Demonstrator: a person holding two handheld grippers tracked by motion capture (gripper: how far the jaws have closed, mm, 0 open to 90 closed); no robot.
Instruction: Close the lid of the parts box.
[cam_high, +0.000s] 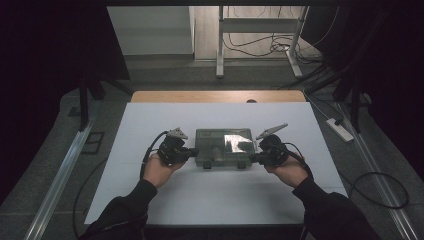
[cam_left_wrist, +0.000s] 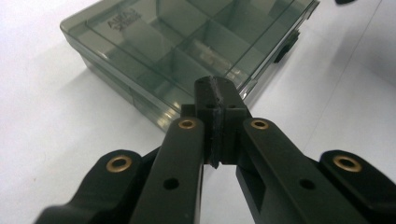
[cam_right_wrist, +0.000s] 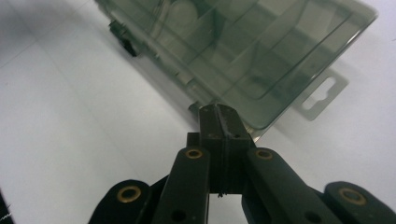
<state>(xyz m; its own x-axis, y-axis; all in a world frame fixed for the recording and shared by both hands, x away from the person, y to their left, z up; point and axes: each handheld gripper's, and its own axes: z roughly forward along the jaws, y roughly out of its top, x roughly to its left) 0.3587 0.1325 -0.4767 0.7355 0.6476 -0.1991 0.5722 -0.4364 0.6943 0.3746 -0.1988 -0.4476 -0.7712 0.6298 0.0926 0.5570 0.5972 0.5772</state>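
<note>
Both tools, left (cam_high: 192, 151) and right (cam_high: 253, 158), closed, gripping nothing; box (cam_high: 223, 147) sits between tips; I'd press both ends evenly, keep tips low on walls.

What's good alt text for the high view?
Two hand-held grippers, left and right, both shut, point inward at the two ends of a closed smoky clear compartment box on a white table. The person's dark sleeves enter from the bottom.
</note>
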